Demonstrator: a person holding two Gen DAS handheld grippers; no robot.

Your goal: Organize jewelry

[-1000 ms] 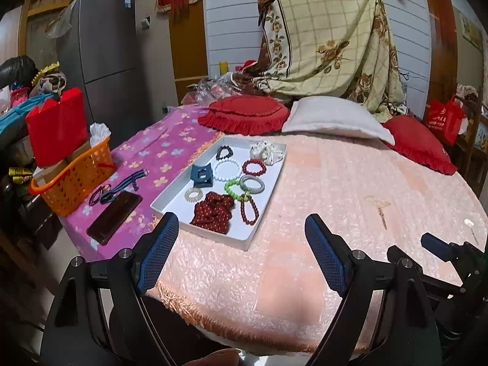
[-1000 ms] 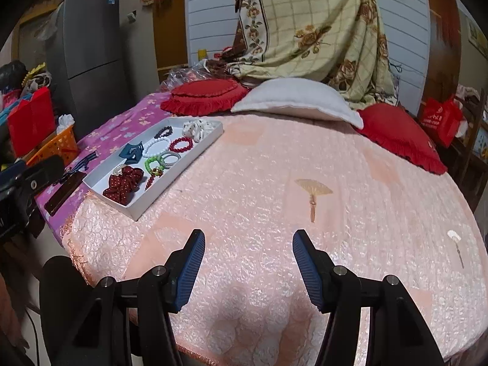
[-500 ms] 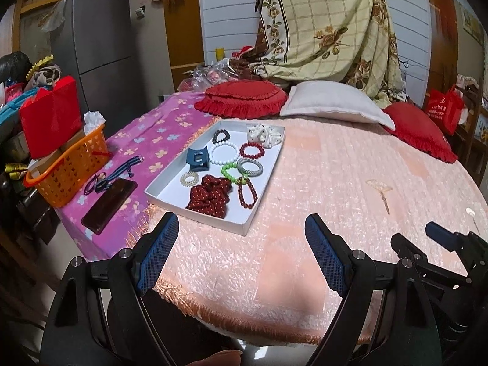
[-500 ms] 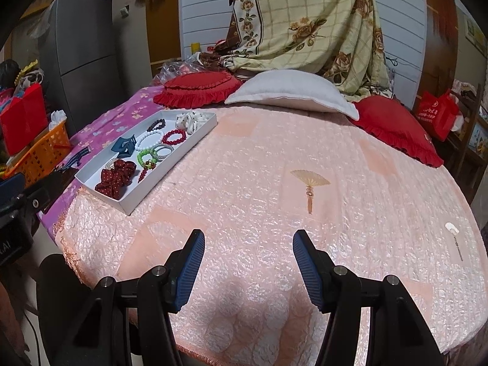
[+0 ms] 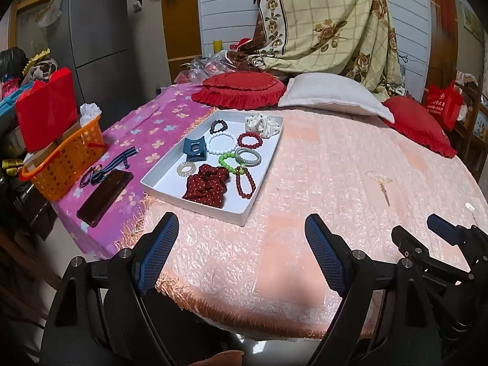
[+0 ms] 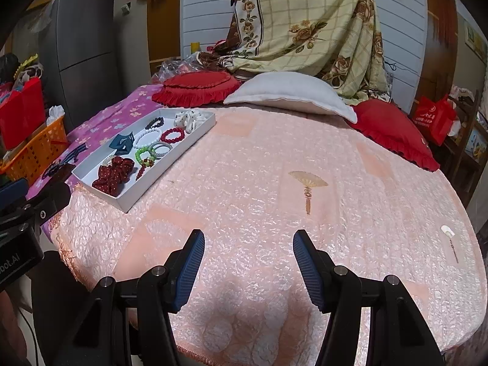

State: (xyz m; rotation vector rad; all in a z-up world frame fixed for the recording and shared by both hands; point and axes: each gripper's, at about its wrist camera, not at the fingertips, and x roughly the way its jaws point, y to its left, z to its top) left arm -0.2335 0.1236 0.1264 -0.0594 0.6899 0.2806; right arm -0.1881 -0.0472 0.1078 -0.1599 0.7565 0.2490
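tray [image 5: 195, 206] on bedspread [image 5: 335, 167], near its left edge | bracelets [image 5: 221, 143] and scrunchie [image 5: 207, 187] inside tray | pillows [image 5: 332, 96] behind | basket [image 5: 61, 161] far left

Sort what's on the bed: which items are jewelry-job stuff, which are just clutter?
Job: white tray holding the bead bracelets, dark red scrunchie, white scrunchie, blue hair claw; left gripper and right gripper, both open and empty.

Clutter: phone, orange basket, lanyard, pillows.
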